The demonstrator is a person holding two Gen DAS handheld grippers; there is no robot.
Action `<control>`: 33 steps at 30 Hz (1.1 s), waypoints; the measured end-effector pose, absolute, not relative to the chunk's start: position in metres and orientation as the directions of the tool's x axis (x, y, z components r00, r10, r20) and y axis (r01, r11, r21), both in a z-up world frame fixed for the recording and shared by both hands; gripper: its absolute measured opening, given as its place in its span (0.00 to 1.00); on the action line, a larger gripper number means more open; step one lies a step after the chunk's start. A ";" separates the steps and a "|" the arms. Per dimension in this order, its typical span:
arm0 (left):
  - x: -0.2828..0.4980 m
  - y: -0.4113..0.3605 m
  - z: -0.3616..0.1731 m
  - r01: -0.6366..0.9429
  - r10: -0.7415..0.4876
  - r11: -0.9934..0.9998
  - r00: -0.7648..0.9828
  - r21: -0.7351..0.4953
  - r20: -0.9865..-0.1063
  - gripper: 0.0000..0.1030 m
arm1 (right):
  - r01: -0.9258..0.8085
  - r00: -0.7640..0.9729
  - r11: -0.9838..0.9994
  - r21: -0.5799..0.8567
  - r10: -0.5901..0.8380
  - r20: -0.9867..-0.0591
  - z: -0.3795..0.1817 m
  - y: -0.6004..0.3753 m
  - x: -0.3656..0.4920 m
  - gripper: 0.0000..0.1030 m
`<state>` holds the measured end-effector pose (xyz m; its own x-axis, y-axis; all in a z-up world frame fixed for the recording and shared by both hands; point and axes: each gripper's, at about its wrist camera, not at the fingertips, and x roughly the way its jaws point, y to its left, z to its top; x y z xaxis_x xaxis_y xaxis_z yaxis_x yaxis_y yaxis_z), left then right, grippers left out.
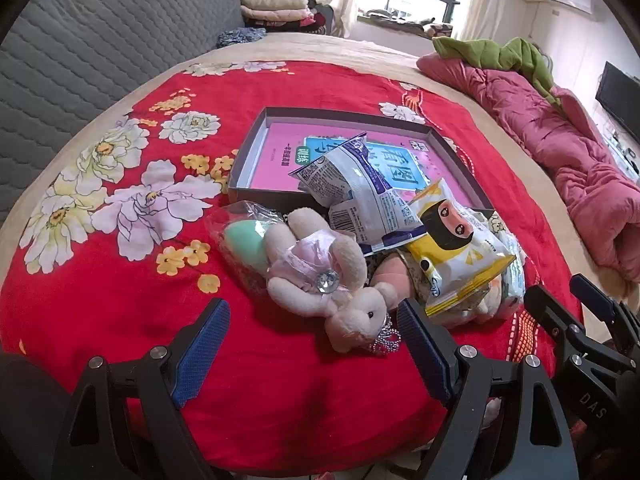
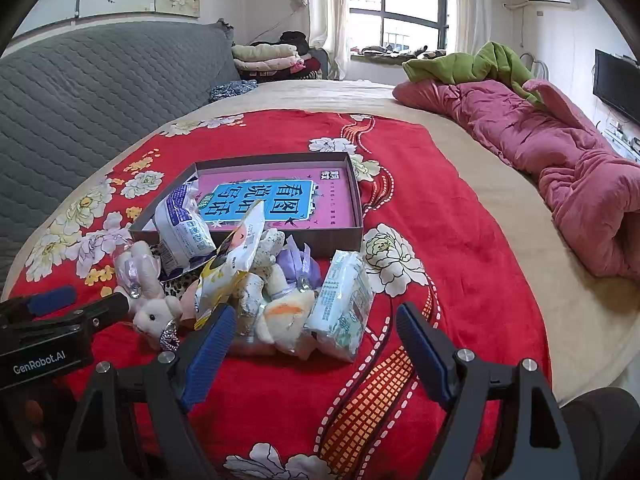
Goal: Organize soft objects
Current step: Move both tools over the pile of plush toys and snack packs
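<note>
A pile of soft things lies on the red flowered blanket [image 1: 120,300] in front of a shallow grey box [image 1: 256,128] with a pink lining. In the pile are a pink plush rabbit [image 1: 332,280], a mint sponge in a clear bag [image 1: 244,240], a white-blue packet [image 1: 360,188] leaning into the box, and a yellow-white packet [image 1: 452,256]. The right wrist view adds a tissue pack [image 2: 344,296] and a plush with purple ribbon [image 2: 288,300]. My left gripper [image 1: 312,332] is open just short of the rabbit. My right gripper [image 2: 312,328] is open, near the plush and tissue pack.
A grey quilted headboard [image 1: 100,40] runs along the left. A crumpled pink duvet [image 1: 560,140] with a green blanket [image 1: 492,54] lies at the right of the bed. Folded clothes [image 1: 276,8] are stacked at the back near the window.
</note>
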<state>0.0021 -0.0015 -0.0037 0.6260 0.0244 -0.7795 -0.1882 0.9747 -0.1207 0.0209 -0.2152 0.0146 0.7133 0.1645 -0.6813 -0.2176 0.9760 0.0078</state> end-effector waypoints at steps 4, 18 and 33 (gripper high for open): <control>0.003 -0.001 -0.004 -0.188 0.022 0.975 0.625 -0.122 -0.781 0.84 | -0.219 0.714 0.976 0.005 0.164 -0.680 0.015 -0.215 0.021 0.79; 0.002 -0.002 -0.005 -0.181 0.010 0.974 0.626 -0.133 -0.780 0.84 | -0.220 0.716 0.975 0.006 0.166 -0.678 0.016 -0.215 0.020 0.79; 0.003 -0.002 -0.005 -0.167 -0.025 0.972 0.632 -0.167 -0.775 0.84 | -0.217 0.720 0.976 0.009 0.166 -0.674 0.018 -0.218 0.021 0.79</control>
<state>0.0025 -0.0019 -0.0052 0.6319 -0.0251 -0.7746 -0.1667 0.9717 -0.1674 0.0206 -0.2183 0.0181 0.7197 0.1663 -0.6740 -0.2168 0.9762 0.0094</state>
